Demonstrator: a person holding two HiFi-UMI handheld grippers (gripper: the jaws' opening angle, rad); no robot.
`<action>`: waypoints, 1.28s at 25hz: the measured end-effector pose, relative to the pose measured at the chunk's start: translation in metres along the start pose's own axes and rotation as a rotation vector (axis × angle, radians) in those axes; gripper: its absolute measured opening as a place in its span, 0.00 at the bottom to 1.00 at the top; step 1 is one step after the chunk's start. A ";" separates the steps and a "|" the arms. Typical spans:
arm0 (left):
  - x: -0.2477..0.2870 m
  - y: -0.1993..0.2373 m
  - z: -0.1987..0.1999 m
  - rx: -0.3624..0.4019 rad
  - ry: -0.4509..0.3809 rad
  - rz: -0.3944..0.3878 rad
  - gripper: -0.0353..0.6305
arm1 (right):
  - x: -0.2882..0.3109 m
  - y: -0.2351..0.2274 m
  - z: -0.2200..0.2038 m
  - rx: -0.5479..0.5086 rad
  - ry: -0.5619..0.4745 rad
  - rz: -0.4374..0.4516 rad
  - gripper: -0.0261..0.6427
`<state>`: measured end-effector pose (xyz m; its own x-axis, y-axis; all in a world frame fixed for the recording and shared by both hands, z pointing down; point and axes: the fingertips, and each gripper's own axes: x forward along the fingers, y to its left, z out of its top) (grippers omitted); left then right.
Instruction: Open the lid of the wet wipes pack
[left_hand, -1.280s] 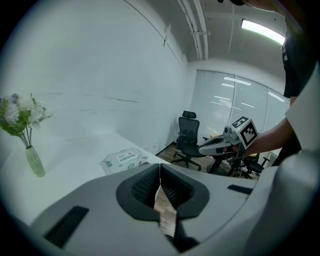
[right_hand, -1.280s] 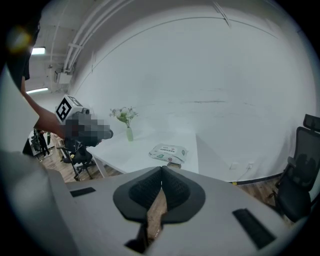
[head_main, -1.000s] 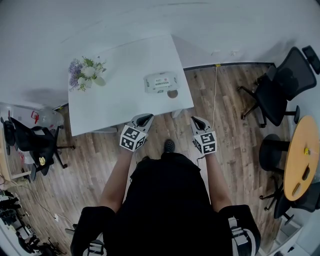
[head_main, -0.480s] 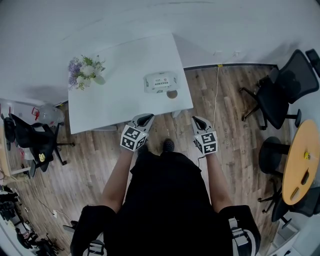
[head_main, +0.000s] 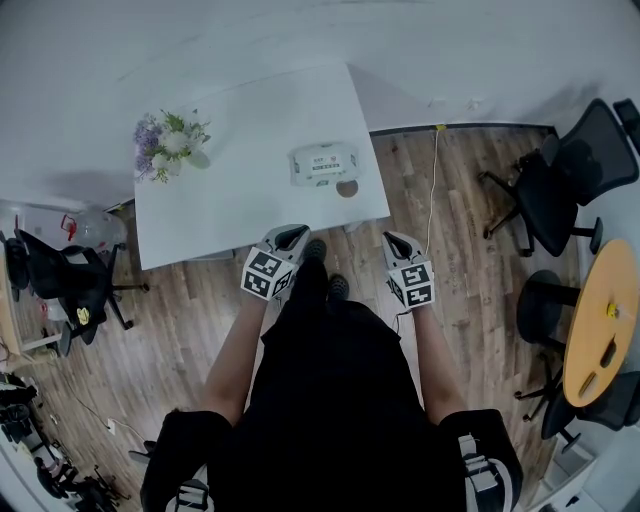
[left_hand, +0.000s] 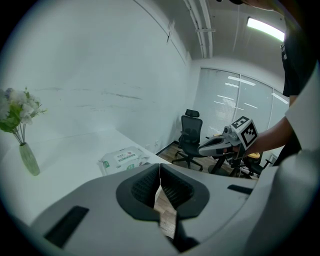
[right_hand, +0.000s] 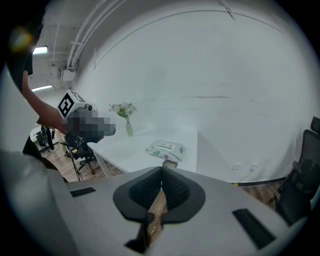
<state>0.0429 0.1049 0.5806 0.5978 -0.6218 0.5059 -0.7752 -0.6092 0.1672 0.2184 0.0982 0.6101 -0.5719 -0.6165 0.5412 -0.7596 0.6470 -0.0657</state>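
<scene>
Standing at the near edge of the table (head_main: 240, 200), I hold both tongs out ahead of me, tips angled down, and neither touches anything. My left tongs (head_main: 291, 237) are closed, the ribbed pads meeting at their tips with nothing between them; in the left gripper view (left_hand: 160, 175) only a sliver of floor shows through the gap lower down. My right tongs (head_main: 397, 241) are closed as well and carry nothing, the pads pressed together in the right gripper view (right_hand: 161, 181). The left tongs hang just at the table's near edge, the right ones off its corner, over the wooden floor (head_main: 470, 200). The pack (head_main: 323, 163) lies flat toward the right side of the table, near the right edge, label upward and its top lying flat, well apart from both tongs; it also shows past the left pads (left_hand: 125, 159) and straight beyond the right pads (right_hand: 166, 148). Just in front of the pack sits a small round brownish spot (head_main: 347, 188), and I cannot tell what it is. At the far left corner of the table stands a vase (left_hand: 28, 159) of white and purple flowers (head_main: 170, 140). A black chair (head_main: 560, 180) stands on the floor to the right, another (head_main: 65, 285) to the left, and a round yellow top (head_main: 600, 320) shows at the right edge of the head view.
</scene>
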 end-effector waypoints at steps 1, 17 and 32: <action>0.000 0.005 -0.001 -0.002 0.002 0.000 0.09 | 0.004 0.002 0.004 -0.002 -0.002 0.003 0.06; 0.036 0.094 0.028 -0.014 0.002 -0.060 0.09 | 0.087 -0.001 0.065 -0.065 0.034 0.006 0.06; 0.085 0.167 0.029 0.026 0.052 -0.218 0.09 | 0.172 -0.002 0.096 -0.088 0.097 -0.075 0.07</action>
<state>-0.0296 -0.0641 0.6273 0.7389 -0.4482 0.5031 -0.6228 -0.7394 0.2557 0.0916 -0.0527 0.6230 -0.4784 -0.6211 0.6207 -0.7669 0.6399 0.0492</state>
